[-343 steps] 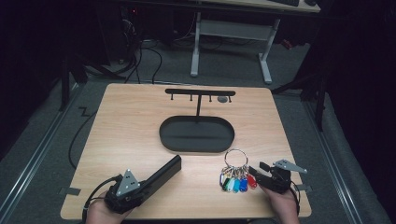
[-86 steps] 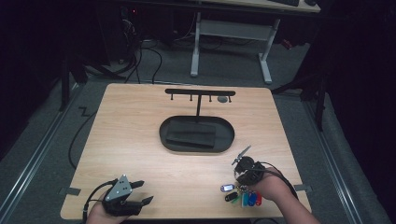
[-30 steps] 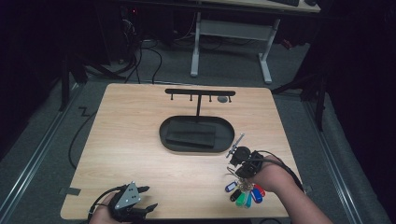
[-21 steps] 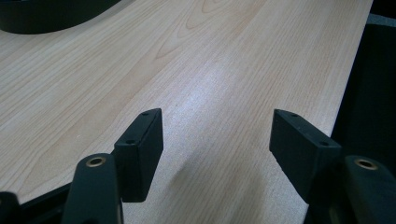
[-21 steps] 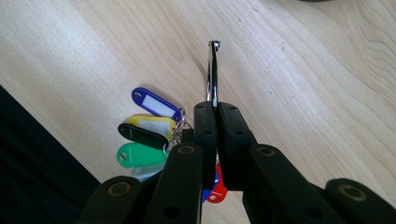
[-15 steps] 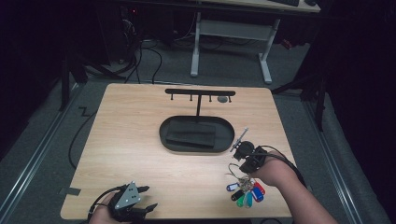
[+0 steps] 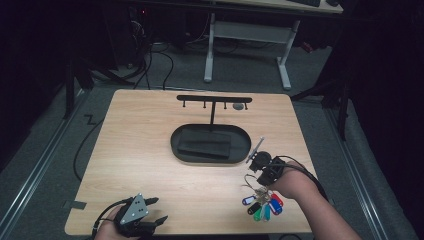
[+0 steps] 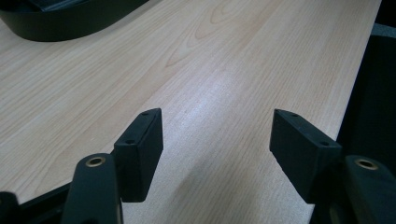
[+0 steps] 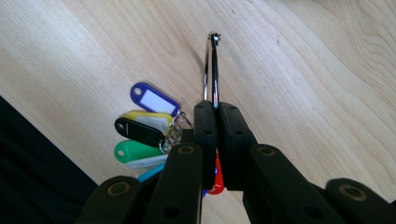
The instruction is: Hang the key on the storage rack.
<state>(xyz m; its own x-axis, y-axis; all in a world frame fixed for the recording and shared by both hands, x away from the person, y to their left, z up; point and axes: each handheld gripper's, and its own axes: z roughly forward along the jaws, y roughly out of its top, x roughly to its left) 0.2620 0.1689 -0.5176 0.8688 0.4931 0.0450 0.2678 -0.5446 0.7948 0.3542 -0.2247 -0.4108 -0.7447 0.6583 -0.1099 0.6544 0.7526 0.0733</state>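
A metal key ring (image 9: 212,70) carries several coloured plastic tags (image 9: 144,130) in blue, yellow, black, green and red. My right gripper (image 9: 215,109) is shut on the ring, which sticks out edge-on past the pads. In the high view the right gripper (image 7: 257,179) points down at the table's front right. The tags (image 7: 261,202) fan out below it towards the front edge. My left gripper (image 7: 157,210) lies at the front left, open. Only bare wood lies between the left gripper's (image 8: 217,135) pads.
A black oval tray (image 7: 175,145) holding a flat black block (image 7: 205,147) sits mid-table, just left of the right gripper. Behind it stands a black T-shaped hook rack (image 7: 214,99). The tray's rim (image 8: 60,23) also appears at the left gripper view's top left.
My right gripper, with the key ring in it, has crept slightly away from the front edge towards the tray's right end. The left gripper has kept still.
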